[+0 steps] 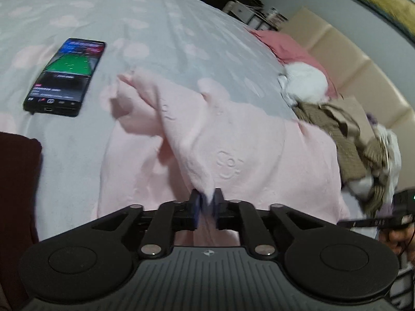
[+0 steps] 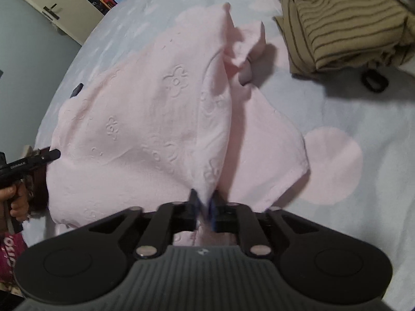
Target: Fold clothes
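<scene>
Pink garment (image 1: 207, 140): soft, slightly fuzzy fabric with embossed flower motifs, lying crumpled across the centre of the bedsheet (image 1: 160, 26) (pale grey, big pink blobs). In the left wrist view its long axis runs from lower centre up toward the upper left, ending in a loose pointed flap at centre left; a raised ridge fold follows that line. In the right wrist view (image 2: 145, 119) it spans from lower centre to upper centre, with a ridge fold up the middle and a ruffled end at the top.

Left gripper (image 1: 206, 200): jaws nearly closed, pinching a bunched pink edge at lower centre. Right gripper (image 2: 205, 202): same, jaws tight on a fold of the same garment, blue pads just visible.

Phone (image 1: 64, 76): flat black slab, screen lit, upper left, apart from the garment. Tan striped clothes (image 2: 345, 18), ribbed and heaped, upper right. White fluffy item (image 1: 306, 83) at right edge of the left view. A hand (image 2: 13, 199) holds the other gripper's handle at far left.
</scene>
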Tool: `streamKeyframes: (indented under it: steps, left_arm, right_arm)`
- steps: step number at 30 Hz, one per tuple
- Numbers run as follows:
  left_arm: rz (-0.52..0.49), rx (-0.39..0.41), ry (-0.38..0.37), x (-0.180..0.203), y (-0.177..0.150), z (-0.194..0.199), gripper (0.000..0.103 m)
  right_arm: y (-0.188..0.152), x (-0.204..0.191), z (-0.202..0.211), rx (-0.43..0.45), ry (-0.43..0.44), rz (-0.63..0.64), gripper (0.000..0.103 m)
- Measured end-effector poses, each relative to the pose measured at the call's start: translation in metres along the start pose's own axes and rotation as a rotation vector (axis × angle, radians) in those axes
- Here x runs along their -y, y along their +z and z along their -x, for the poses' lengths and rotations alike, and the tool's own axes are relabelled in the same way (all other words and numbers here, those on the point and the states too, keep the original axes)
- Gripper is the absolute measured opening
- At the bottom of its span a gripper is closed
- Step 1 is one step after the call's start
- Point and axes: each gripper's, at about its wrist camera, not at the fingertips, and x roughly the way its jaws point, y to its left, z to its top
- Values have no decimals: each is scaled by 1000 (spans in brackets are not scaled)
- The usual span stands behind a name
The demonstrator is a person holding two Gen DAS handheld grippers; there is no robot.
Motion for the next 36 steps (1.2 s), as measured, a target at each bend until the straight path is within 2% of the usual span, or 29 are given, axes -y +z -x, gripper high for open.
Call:
streamKeyframes:
  steps: [1,2,5,9,12,14,19,21,22,23,24,25,30,36]
  left_arm:
    - [9,11,3,-2,5,1,23]
    - [19,23,7,-5,9,1,28]
    - [47,57,17,-12,23,3,33]
    - [84,102,30,-21,42,6,33]
    - [111,136,40,-28,56,8,33]
    - [108,140,35,-29,57,5,33]
    - [100,149,24,-30,60,0,33]
    - [96,153,19,-31,61,-2,33]
    - [95,155,17,-31,61,-3,33]
    - [93,157,15,-32,62,-4,30]
    - [92,159,13,-32,62,-5,22]
    - [90,161,10,-32,63,-7,0]
    - [82,170,0,-34,65,-12,0]
    - [117,161,47,-42,58,-16,0]
  right_arm:
    - [4,-1,5,25,-4,11,37]
    - [10,-2,10,52,-21,30,44]
    - [33,-8,23,143,-81,90,44]
    - [66,-7,22,260,-105,77,44]
    - [85,-8,12,271,-116,44,44]
    - [96,-9,4,275,-123,20,50]
    - [125,-11,-14,283,-141,-41,53]
    - [128,-13,-24,251,-144,-35,49]
    - [128,-14,-29,231,-145,-29,24]
    - [128,-16,-32,223,-146,-19,6]
    - [127,-18,-34,221,-148,-8,6]
    - [126,-20,-35,219,-150,3,5]
    - [125,-14,-16,302,-59,-16,4]
    - [120,5,-18,286,-88,-63,3]
